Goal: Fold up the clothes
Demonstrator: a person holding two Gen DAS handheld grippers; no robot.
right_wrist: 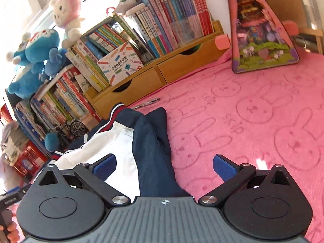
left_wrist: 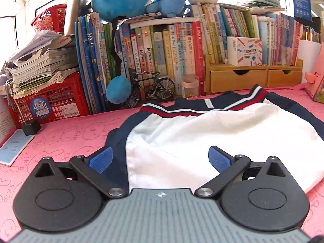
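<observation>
I read the left gripper (left_wrist: pixel 160 160) as fully spread, its blue pads (left_wrist: pixel 100 160) clear of any cloth, nothing held. It sits low centre in the left wrist view, over the near edge of the jacket (left_wrist: pixel 202 137). The jacket, white with navy sides and red-white trim, lies flat on the pink rabbit-print cloth (left_wrist: pixel 66 139), centre to right of frame. I read the right gripper (right_wrist: pixel 164 167) as equally wide, empty, straddling the jacket's navy edge at lower centre. Books (left_wrist: pixel 162 58) line the upper frame.
</observation>
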